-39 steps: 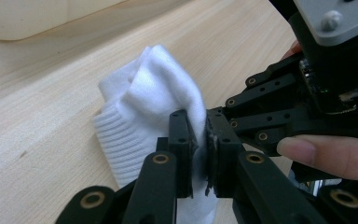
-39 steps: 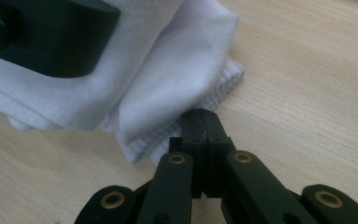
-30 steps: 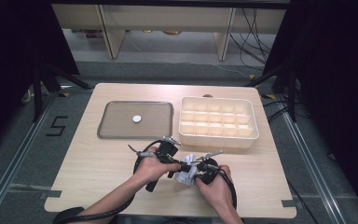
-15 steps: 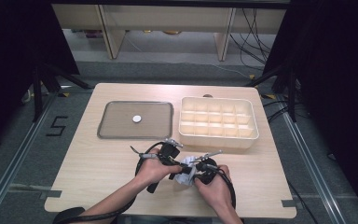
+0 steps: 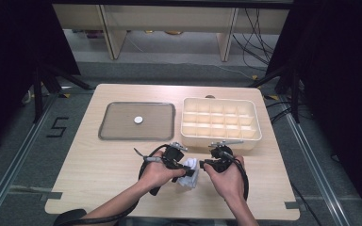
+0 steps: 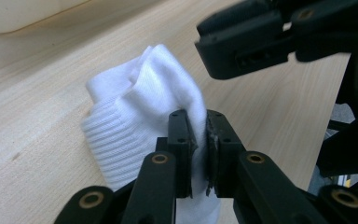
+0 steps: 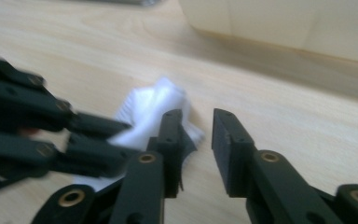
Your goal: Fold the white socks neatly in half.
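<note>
The right gripper (image 5: pixel 206 165) has let go of the white cloth (image 5: pixel 189 173) and drawn a little to the right; its jaws have just been opening and now stand spread with nothing between them. The cloth lies crumpled at the near middle of the tabletop (image 5: pixel 99 169), between the two hands. The left gripper (image 6: pixel 198 140) pinches a fold of it tight. Farther off, a flat grey tray (image 5: pixel 118 132) with a small white disc (image 5: pixel 138 120) sits on the left, a cream compartment box (image 5: pixel 219 121) on the right.
</note>
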Action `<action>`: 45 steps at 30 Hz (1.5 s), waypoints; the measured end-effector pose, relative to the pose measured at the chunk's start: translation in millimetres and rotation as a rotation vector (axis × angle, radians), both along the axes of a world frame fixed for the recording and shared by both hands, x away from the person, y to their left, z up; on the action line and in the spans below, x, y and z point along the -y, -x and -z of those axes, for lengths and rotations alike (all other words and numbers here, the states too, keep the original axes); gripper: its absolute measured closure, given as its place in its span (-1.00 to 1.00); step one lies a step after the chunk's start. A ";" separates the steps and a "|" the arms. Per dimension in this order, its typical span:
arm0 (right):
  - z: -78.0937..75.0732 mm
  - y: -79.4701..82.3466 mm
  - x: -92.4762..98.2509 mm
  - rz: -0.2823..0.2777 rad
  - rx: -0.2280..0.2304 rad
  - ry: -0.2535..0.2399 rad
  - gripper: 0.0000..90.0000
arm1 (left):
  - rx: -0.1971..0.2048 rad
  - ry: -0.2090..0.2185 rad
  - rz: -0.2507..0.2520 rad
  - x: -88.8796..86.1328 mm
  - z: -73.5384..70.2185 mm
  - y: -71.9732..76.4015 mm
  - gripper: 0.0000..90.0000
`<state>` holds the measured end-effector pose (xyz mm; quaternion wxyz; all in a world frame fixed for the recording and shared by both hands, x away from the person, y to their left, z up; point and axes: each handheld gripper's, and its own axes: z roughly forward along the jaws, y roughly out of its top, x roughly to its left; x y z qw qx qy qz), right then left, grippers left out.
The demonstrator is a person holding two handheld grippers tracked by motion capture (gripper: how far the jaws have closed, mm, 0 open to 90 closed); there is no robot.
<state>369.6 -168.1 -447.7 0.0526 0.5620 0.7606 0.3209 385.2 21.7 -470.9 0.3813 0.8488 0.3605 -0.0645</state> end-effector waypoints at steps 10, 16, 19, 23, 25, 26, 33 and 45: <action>-2.3 -12.7 -15.9 0.011 -0.055 -0.065 0.45 | 0.021 -0.013 0.009 1.3 0.4 2.0 0.80; 3.8 -17.3 -16.0 -0.019 -0.051 -0.054 0.76 | 0.034 -0.014 0.007 1.7 0.8 3.1 0.80; 2.9 -17.2 -15.7 -0.022 -0.062 -0.050 0.87 | 0.031 -0.001 0.005 2.5 1.7 3.6 0.79; 2.9 -16.2 -19.0 0.005 -0.086 -0.049 0.89 | 0.042 -0.008 0.001 3.0 0.6 5.0 0.75; 3.3 -16.2 -19.6 0.016 -0.093 -0.052 0.90 | 0.045 0.005 -0.007 2.1 -0.5 6.5 0.71; 5.0 -17.2 -17.2 0.004 -0.066 -0.036 0.90 | 0.040 0.024 -0.005 1.2 -1.9 7.5 0.67; 9.4 -16.2 -13.1 -0.036 -0.055 -0.044 0.90 | 0.070 0.044 -0.002 -7.6 -13.8 19.3 0.56; 12.1 -15.6 -14.0 -0.028 -0.063 -0.048 0.90 | 0.073 0.043 0.037 -4.8 -3.9 37.3 0.77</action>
